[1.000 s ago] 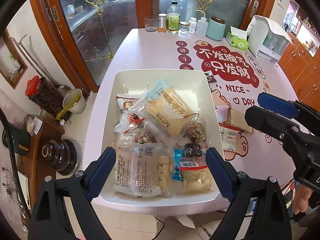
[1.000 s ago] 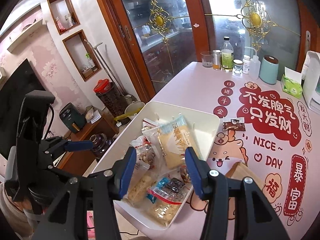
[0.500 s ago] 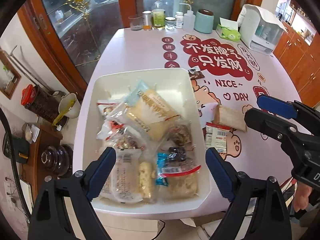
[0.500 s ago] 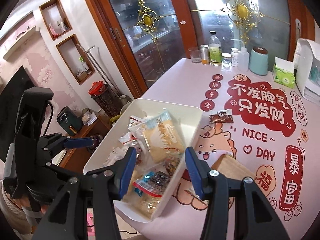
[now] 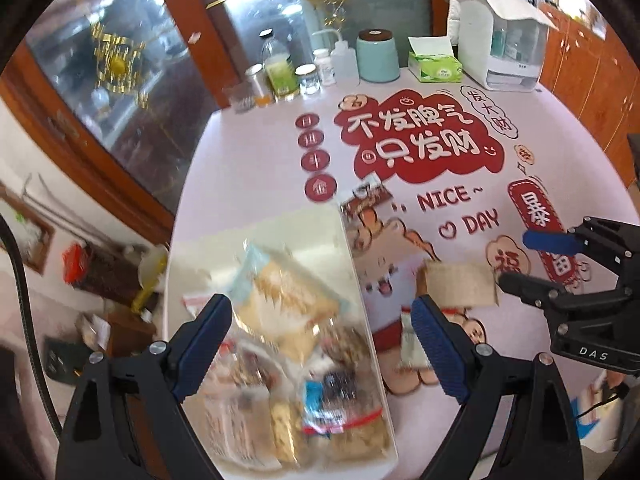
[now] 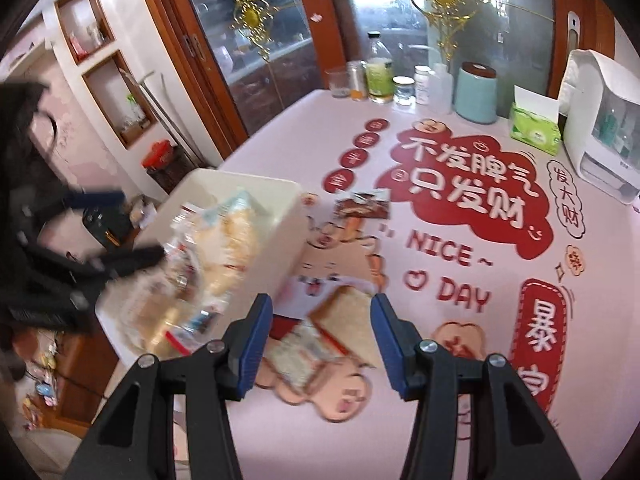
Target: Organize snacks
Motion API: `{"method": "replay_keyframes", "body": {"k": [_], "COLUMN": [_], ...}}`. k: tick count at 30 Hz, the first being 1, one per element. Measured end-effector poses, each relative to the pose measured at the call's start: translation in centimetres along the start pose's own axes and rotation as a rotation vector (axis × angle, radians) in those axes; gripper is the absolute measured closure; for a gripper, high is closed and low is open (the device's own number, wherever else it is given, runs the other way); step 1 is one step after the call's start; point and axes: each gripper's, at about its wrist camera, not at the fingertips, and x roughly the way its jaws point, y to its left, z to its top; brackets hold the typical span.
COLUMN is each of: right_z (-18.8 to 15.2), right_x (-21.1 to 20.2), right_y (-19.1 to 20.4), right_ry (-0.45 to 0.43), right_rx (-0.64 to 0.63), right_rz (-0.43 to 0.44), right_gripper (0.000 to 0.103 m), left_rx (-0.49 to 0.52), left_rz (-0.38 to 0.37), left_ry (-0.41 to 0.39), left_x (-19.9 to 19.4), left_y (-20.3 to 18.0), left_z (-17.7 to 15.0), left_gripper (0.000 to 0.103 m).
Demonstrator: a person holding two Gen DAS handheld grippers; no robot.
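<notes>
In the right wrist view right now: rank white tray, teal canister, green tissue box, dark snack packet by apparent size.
1. white tray, largest by far, though nearest the camera.
2. teal canister.
3. green tissue box and dark snack packet: too alike to rank, and the box sits farther away.

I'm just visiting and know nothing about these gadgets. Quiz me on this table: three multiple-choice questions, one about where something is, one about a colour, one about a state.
1. Where does the brown packet lie?
A. inside the white tray
B. on the tablecloth beside the tray
C. on the tissue box

2. What colour is the canister at the table's far end?
A. pale teal
B. red
C. yellow

3. How is the right gripper?
A. shut on a bottle
B. open, nothing gripped
C. shut on the tray

Answers: 1 B, it lies right of the white tray. 2 A, teal body, dark lid. 3 B, its jaws stand apart, pressing nothing.
</notes>
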Motion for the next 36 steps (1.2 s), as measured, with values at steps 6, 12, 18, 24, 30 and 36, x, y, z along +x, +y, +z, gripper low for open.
{"method": "replay_keyframes", "body": {"k": [6,12,18,24,30,36], "right_z": [-1.0,-2.7,-4.4,-4.7,-4.5,-4.1], "right_x": [3.3,7.5,10.9,11.7,12.6,13.9], "right_y": [-3.5,-4.1,-2.7,-1.3,-0.8,-1.3], "right_ry": [0.082,0.190,0.259,0.205,0.205,0.255], "right_rx": [-0.051,-0.137,-0.267,-0.396,-0.476,-0.479], "right_rz": [0.020,0.070,0.096,0.026,-0.044,-0.061], "right_gripper": [0.051,0.051,0.051,0.036,0.029,0.029], "left_rx": [0.146,0.285,0.397,0.467,0.508,0.538], "left_rz": [0.077,0.077,0.048,0.006,-0.031,-0.067], "left_ry": [0.019,0.119,0.193,0.270,0.368,0.440], "left_x": [2.1,5.3,8.7,13.6,20.4,26.7], "left_y": [-2.1,-3.1,-3.7,-4.5,-5.7,-6.8], "left_z": [4.0,6.5,8.6,11.2,12.9,13.4], "left_gripper": [0.011,0.011,0.011,0.011,0.011,0.012]}}
